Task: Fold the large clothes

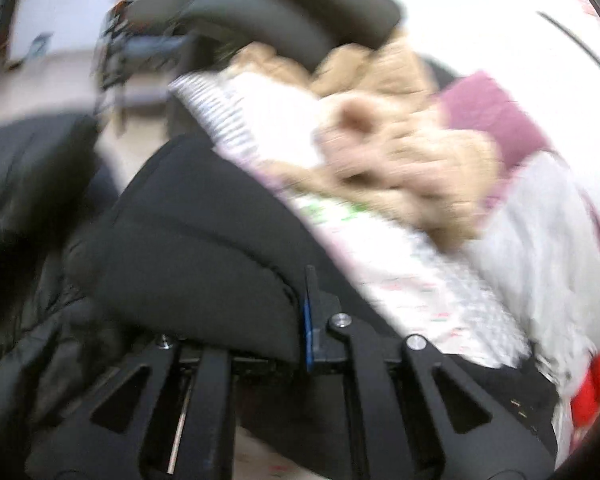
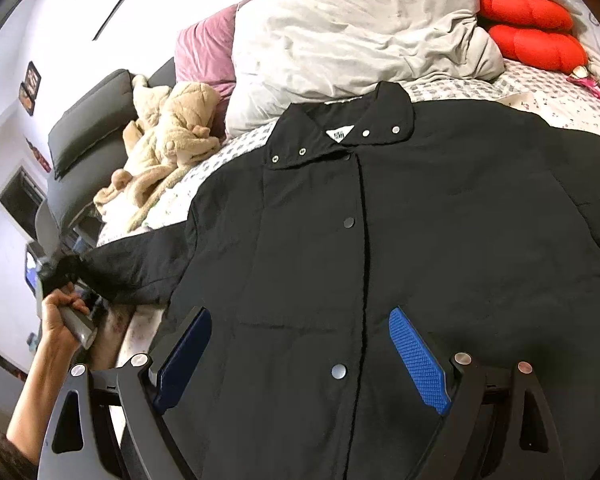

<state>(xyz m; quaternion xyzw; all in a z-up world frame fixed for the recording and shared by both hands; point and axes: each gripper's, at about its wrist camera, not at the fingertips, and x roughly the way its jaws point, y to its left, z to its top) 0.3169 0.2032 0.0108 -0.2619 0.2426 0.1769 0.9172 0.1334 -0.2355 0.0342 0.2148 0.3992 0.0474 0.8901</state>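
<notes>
A large black padded jacket (image 2: 400,220) lies face up on the bed, snapped shut, collar toward the far side. My right gripper (image 2: 300,356) is open above its lower front, blue pads (image 2: 418,364) wide apart, holding nothing. My left gripper (image 2: 60,276) is shut on the cuff of the jacket's left sleeve (image 2: 136,268) and holds it out past the bed's left edge. In the blurred left wrist view the black sleeve (image 1: 188,248) fills the space at the gripper (image 1: 300,320), hiding the left finger.
A beige plush toy (image 2: 168,136) lies at the jacket's upper left beside a grey headboard cushion (image 2: 88,120). A grey-white duvet (image 2: 352,40), a purple blanket (image 2: 200,52) and red cushions (image 2: 532,28) lie beyond the collar. The patterned sheet (image 2: 228,160) shows around the jacket.
</notes>
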